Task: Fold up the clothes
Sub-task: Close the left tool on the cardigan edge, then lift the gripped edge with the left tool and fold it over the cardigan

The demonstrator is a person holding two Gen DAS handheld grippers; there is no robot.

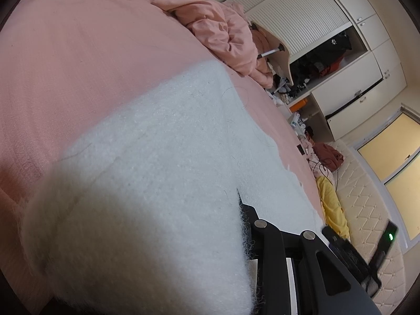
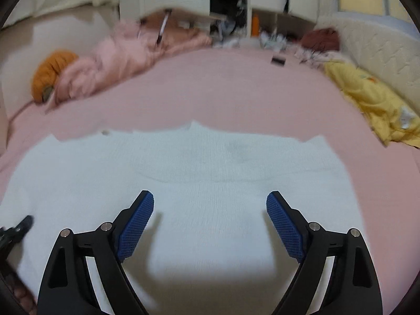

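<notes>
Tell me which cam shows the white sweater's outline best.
Right wrist. The white sweater lies spread on the pink bedsheet with its far edge and both far corners in frame, the open right gripper above it. Left wrist shows only close fuzzy fabric covering that gripper's fingers.

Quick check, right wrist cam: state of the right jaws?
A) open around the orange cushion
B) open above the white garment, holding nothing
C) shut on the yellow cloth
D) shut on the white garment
B: the right gripper has its blue-padded jaws spread wide, with the white garment lying flat on the pink bed below and nothing between them.
</notes>
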